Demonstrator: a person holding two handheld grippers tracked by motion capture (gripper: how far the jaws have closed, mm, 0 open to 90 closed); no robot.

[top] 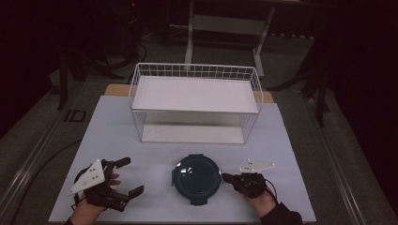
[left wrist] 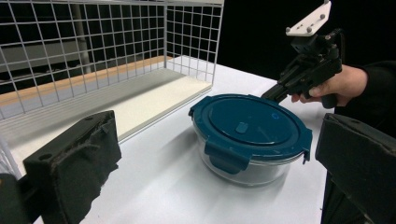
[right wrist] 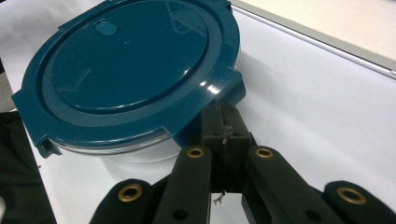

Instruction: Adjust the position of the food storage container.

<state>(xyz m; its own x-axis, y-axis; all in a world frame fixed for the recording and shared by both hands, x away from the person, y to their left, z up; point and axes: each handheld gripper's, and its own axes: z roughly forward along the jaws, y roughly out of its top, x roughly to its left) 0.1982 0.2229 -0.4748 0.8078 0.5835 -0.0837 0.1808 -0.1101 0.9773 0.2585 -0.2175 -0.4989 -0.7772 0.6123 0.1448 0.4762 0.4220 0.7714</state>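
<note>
- Round glass container [top: 196,178] with dark blue clip lid sits on the worktop [top: 117,136], in front of the white wire basket [top: 195,101].
- Right hand-held gripper [top: 227,177]: jaws pressed together, tips at the lid's right-side clip tab [right wrist: 227,87], under its edge.
- Left hand-held gripper [top: 126,176]: jaws spread wide, nothing between them, well apart to the container's left.

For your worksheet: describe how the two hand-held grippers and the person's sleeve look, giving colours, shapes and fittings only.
Both the left gripper and the right gripper are black, each topped by a pale three-cornered plate with small holes. The right gripper's linkage arms carry brass-coloured pivot rings, and its fingers are flat black blocks. The person's sleeve is dark.
</note>
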